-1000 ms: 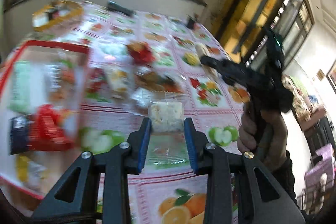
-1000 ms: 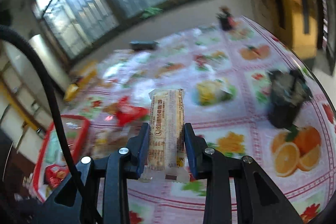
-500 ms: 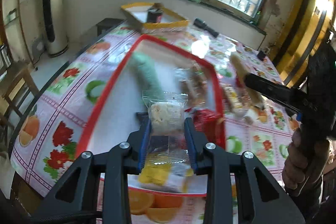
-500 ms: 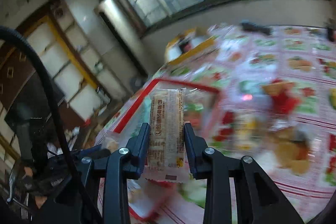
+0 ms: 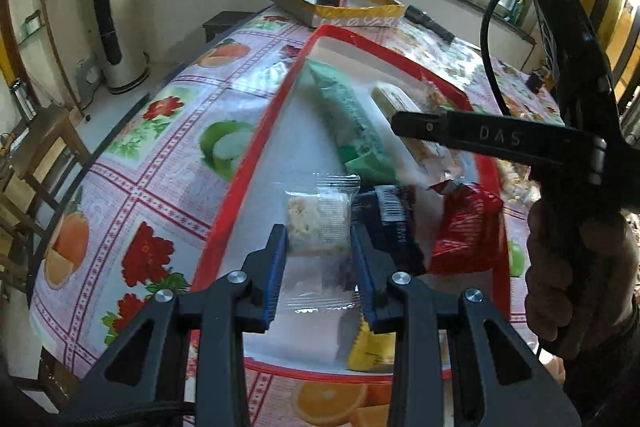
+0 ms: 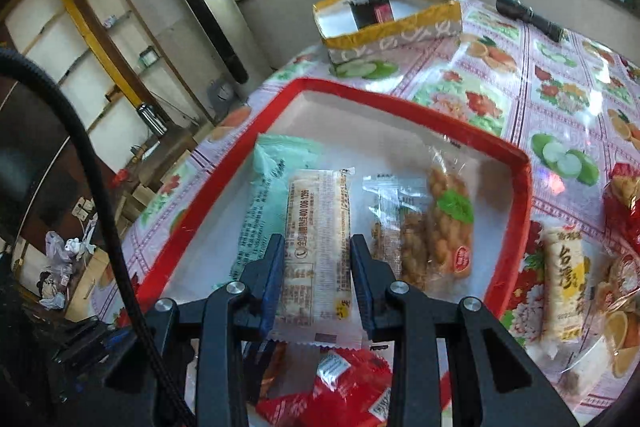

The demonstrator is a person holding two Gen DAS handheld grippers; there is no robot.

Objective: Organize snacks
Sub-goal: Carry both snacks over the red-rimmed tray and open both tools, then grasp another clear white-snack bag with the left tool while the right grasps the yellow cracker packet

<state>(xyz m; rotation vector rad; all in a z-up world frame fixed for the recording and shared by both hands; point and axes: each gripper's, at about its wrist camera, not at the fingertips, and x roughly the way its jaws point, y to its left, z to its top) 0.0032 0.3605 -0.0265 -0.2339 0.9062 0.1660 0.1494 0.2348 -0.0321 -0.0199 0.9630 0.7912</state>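
Note:
My left gripper (image 5: 319, 247) is shut on a small clear-wrapped pale snack square (image 5: 318, 223) and holds it above the near end of the red-rimmed white tray (image 5: 256, 155). My right gripper (image 6: 317, 259) is shut on a long pale wrapped snack bar (image 6: 318, 239) and holds it over the same tray (image 6: 516, 163). In the tray lie a green packet (image 5: 352, 123), a dark packet (image 5: 394, 223), a red packet (image 5: 468, 231), a yellow packet (image 5: 372, 351) and a bag of twisted fried snacks (image 6: 436, 227). The right gripper body (image 5: 560, 131) reaches over the tray in the left wrist view.
A yellow-edged cardboard box (image 6: 392, 23) with a dark item stands beyond the tray. A black flashlight (image 6: 528, 15) lies at the far side. More snacks (image 6: 564, 275) lie on the fruit-print tablecloth right of the tray. The table edge drops off at left.
Both grippers have swung left from the loose snacks on the cloth to over the red tray, each still holding its snack. They have come lower and closer to the tray.

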